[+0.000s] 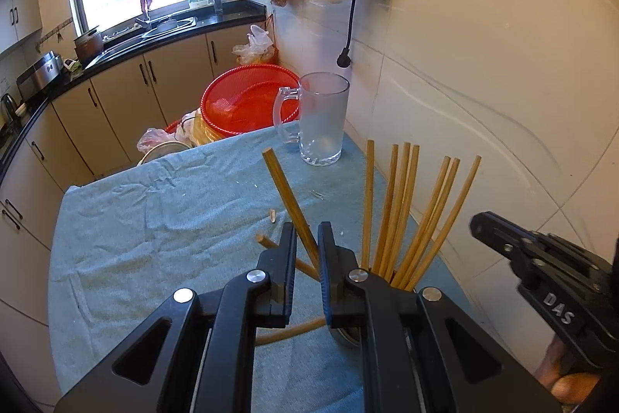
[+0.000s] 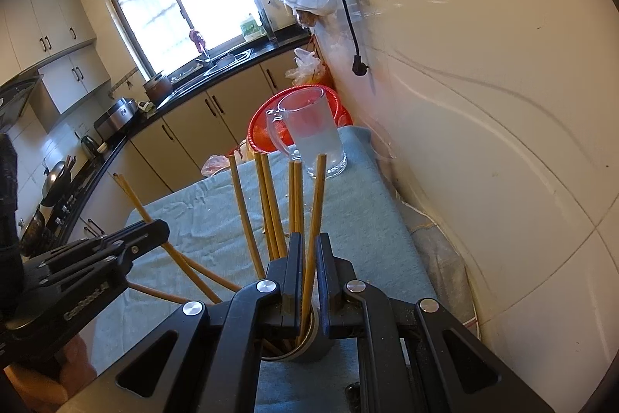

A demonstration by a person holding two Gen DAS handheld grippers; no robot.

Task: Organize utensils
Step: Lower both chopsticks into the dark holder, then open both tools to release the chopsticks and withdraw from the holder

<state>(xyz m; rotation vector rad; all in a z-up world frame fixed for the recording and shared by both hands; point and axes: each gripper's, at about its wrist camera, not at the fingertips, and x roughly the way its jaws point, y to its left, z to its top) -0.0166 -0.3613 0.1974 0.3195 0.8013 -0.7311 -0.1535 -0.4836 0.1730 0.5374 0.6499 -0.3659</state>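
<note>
The left gripper (image 1: 307, 242) pinches one chopstick (image 1: 288, 198), tilted above the cloth-covered surface (image 1: 154, 219) just left of the metal cup (image 2: 309, 339). The right gripper (image 2: 308, 254), jaws nearly closed, clamps a second chopstick (image 2: 315, 219) whose lower end stands in the cup among the other chopsticks (image 2: 267, 204). A glass mug (image 1: 323, 119) stands beyond the cup.

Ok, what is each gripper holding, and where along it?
Left gripper pinches one wooden chopstick near its lower half. Right gripper pinches another wooden chopstick at mid-length, above the metal cup.
</note>
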